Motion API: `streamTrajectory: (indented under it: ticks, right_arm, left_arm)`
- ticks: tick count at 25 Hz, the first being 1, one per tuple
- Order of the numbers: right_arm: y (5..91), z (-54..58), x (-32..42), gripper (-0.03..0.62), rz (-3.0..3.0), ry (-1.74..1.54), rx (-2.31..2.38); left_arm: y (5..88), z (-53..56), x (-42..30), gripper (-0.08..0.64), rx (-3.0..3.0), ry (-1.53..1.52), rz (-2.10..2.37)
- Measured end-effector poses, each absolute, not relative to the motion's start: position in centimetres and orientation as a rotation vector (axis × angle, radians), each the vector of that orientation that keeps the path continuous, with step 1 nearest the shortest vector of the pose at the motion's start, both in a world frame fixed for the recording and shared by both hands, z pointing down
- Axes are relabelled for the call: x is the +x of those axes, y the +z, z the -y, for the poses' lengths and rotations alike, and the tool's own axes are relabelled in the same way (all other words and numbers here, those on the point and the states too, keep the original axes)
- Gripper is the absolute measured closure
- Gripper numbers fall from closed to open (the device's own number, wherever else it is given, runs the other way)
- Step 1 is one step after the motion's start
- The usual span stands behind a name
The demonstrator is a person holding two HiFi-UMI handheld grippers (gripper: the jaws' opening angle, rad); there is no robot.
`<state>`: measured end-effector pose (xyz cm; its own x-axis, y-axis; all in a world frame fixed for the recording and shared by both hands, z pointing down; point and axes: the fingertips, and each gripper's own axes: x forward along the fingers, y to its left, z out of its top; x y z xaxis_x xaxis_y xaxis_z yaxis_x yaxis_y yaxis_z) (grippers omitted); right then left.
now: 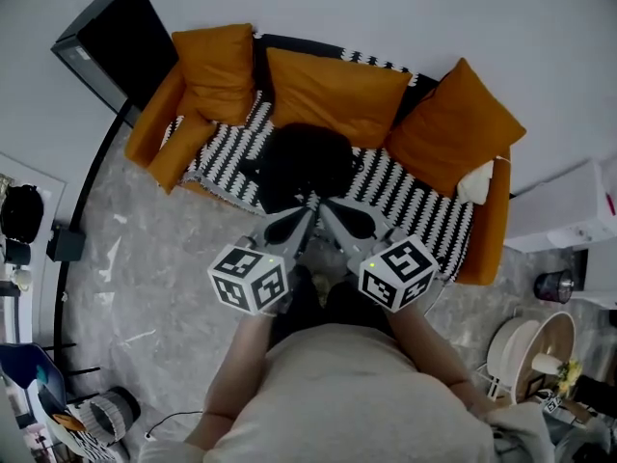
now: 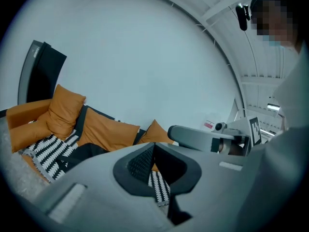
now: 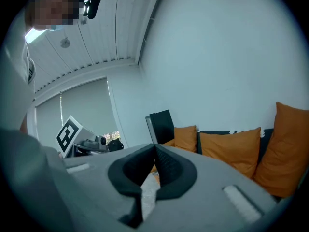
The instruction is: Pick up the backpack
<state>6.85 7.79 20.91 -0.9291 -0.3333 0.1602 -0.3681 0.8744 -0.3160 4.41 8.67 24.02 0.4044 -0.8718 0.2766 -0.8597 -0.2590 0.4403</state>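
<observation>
The black backpack (image 1: 299, 165) lies on the striped black-and-white blanket (image 1: 410, 201) in the middle of the orange sofa (image 1: 487, 239). In the left gripper view the backpack (image 2: 83, 153) shows as a dark shape low on the seat. Both grippers are held side by side over the floor, pointing at the sofa. The left gripper (image 1: 308, 208) has its tips just short of the backpack's near edge, jaws together and nothing between them (image 2: 153, 146). The right gripper (image 1: 325, 206) is beside it, also shut and empty (image 3: 155, 148). The right gripper view does not show the backpack.
Three orange cushions (image 1: 333, 93) lean along the sofa back. A tall black cabinet (image 1: 116, 37) stands at the sofa's left end and a white unit (image 1: 569, 205) at its right. Baskets and small items (image 1: 530, 350) crowd the lower right floor.
</observation>
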Motion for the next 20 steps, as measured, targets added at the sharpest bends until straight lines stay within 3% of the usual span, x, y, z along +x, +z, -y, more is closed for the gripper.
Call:
streamTrajectory:
  ticks: [13, 20]
  right_arm:
    - [22.3, -0.7, 5.5, 0.591, 2.875, 0.554, 0.725]
    - [23.6, 4.6, 0.7, 0.591, 2.832, 0.604, 0.775]
  left_arm:
    - [25.0, -0.4, 2.3, 0.554, 2.201, 0.033, 1.346]
    - [25.4, 4.8, -3.1, 0.554, 2.228, 0.071, 1.294]
